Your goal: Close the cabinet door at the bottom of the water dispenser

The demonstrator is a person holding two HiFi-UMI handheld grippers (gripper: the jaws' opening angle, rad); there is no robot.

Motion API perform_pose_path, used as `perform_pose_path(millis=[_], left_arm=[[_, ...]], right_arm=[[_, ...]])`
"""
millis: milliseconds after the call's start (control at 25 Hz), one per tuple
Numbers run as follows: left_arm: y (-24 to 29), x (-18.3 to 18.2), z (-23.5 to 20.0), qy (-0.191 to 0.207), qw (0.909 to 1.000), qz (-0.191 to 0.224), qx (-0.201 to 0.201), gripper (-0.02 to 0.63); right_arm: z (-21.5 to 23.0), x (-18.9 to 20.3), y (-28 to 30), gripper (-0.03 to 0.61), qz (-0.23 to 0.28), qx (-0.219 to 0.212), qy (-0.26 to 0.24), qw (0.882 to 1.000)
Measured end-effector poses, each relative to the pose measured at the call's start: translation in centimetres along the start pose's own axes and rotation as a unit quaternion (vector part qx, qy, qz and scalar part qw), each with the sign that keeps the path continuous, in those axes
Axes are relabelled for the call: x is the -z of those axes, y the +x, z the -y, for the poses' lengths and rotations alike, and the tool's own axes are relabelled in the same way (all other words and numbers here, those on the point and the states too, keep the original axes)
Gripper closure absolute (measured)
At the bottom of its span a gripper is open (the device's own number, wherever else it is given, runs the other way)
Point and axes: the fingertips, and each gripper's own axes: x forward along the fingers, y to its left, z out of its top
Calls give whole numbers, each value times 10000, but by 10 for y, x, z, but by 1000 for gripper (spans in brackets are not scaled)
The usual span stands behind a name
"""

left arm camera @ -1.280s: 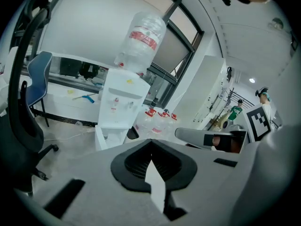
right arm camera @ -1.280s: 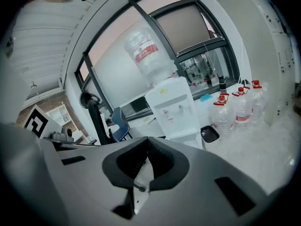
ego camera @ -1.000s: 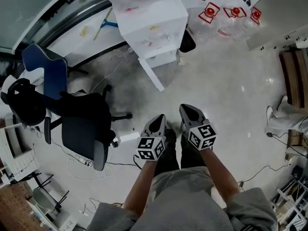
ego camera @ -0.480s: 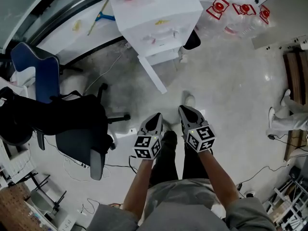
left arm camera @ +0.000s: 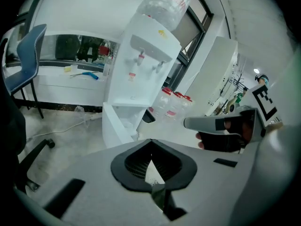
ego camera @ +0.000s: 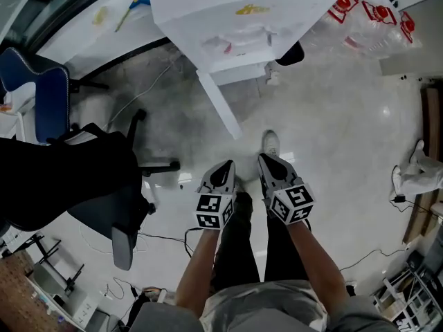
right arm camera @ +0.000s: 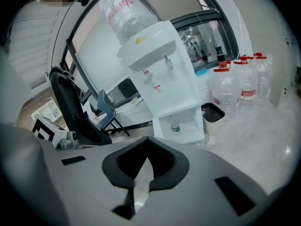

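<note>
Cabinet door (ego camera: pixel 220 108) stands wide open at the base of the water dispenser (ego camera: pixel 242 19), far in the scene, with its free edge pointing near. It looks like a light, stiff panel that should swing easily. A push on its left face close to the free edge would do, with no grasp needed. Near, the left hand-held gripper (ego camera: pixel 225 168) has its jaws together and holds nothing. The right hand-held gripper (ego camera: pixel 268 159) just beside it is the same, and both are well apart from the door.

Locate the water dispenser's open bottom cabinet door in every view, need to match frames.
Head view: cabinet door is upper centre, a white slab swung out over the floor.
Left gripper view: centre-left, at the base of the dispenser.
Right gripper view: centre, a thin panel left of the open compartment.
Shared landmark: the yellow sticker on the dispenser's front.
</note>
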Motion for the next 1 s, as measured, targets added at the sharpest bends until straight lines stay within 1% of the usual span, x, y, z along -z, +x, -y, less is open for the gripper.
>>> perform_pose_path(millis=[200,360,680,720,840,1000], left_arm=[[38,31,-16,110,9999,-24,25,606],[60,52,-31,195,9997,-94,-74,606],[98,90,-47,341,9988,-338,-98,601],[103,94,-49,353,9986,-371,-105,592],[121,102,-57,414,9979,-463,-175,530],[140,107,-65,526,9965,-572,-302,518]], right_arm=[[23,16,24,569,-86,-66,17,9999],[40,27,35,569,-97,-60,73,9999],[61,49,45,568,-136,-81,187,9997],[64,51,46,568,-144,-80,196,9997],[69,57,49,569,-165,-85,207,9996],[75,63,51,568,-194,-82,214,9995]])
